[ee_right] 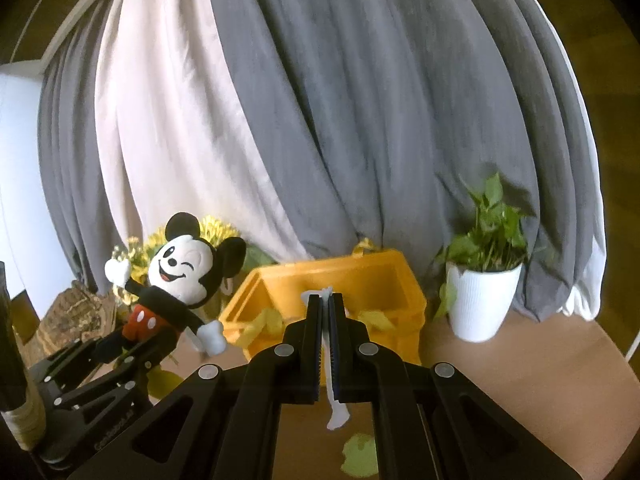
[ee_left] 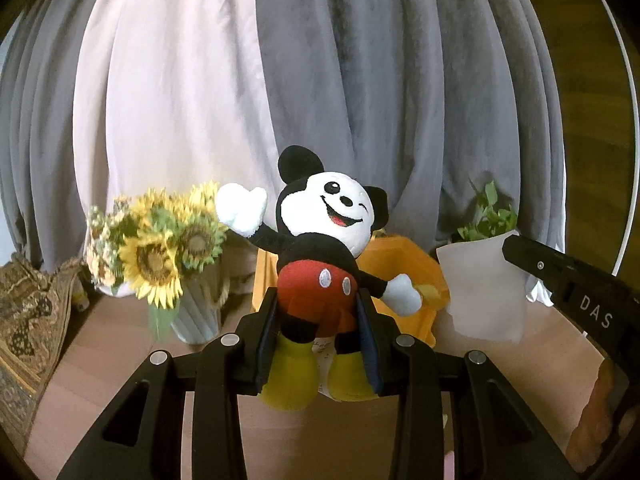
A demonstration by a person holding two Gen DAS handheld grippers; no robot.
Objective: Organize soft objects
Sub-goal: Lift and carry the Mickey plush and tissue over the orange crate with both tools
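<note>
grey and pale curtains [ee_right: 320,120] hang in soft folds behind a brown tabletop [ee_right: 520,360]. the left gripper [ee_left: 316,320] pinches a plush mouse [ee_left: 320,248] at its red shorts, held upright above the table, just before the orange bin [ee_right: 340,280]. the right gripper [ee_right: 329,340] is pressed together on a thin white strip [ee_right: 336,412] whose lower end dangles. the step, likely, is dropping the toy in the rigid, open bin: the stuffing squashes, so a firm hold low on the body helps. sunflowers [ee_left: 160,248] and a ribbed white pot [ee_right: 480,300] stand nearby.
</note>
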